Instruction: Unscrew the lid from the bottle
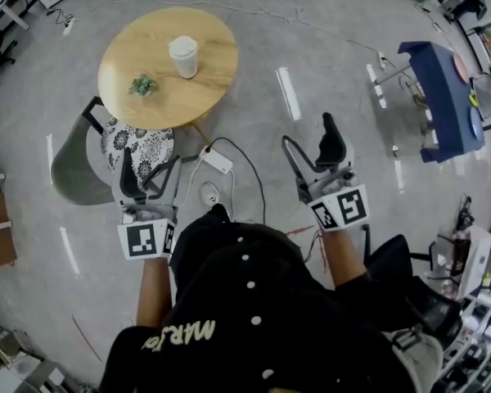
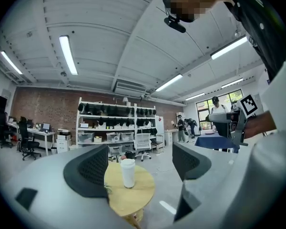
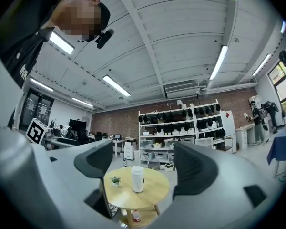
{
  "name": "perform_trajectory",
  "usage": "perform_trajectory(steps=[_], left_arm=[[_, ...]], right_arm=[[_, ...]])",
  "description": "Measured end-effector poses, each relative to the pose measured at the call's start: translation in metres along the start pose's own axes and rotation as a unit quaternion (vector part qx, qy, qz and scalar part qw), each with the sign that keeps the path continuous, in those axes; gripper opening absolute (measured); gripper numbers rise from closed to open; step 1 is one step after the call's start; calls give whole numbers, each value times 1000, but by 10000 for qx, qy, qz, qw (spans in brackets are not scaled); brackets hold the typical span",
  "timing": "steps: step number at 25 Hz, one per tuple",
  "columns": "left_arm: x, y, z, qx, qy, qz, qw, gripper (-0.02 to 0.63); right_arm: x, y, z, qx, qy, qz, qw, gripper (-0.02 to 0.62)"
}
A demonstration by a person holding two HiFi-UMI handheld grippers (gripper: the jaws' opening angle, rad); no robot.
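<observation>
The round table (image 1: 147,47) stands well ahead. The left gripper (image 1: 150,174) and the right gripper (image 1: 311,146) are apart from it, jaws wide and empty. The white bottle (image 1: 184,60) stands upright on the table, its lid (image 1: 182,46) on. I judge nothing is done yet: reaching, gripping and unscrewing remain.

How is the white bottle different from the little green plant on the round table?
The bottle is white and tall; the plant is green and low. The bottle is smooth, with a lid on top; the plant is leafy. Both sit on the round wooden table, not touching.
</observation>
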State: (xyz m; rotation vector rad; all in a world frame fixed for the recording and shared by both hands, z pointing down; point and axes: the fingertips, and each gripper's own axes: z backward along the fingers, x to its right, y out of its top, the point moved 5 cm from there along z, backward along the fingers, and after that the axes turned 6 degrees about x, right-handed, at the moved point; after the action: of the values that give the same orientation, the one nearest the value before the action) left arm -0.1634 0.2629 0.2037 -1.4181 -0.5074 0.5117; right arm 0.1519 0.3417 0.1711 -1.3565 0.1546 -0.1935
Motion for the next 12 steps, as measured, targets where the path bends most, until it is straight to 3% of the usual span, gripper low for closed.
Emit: perform_trajectory(steps=[12], left_arm=[[-69, -20, -68, -104, -205, -5, 9997, 405]], right_arm=[[6, -19, -104, -63, 61, 112, 9999, 383]])
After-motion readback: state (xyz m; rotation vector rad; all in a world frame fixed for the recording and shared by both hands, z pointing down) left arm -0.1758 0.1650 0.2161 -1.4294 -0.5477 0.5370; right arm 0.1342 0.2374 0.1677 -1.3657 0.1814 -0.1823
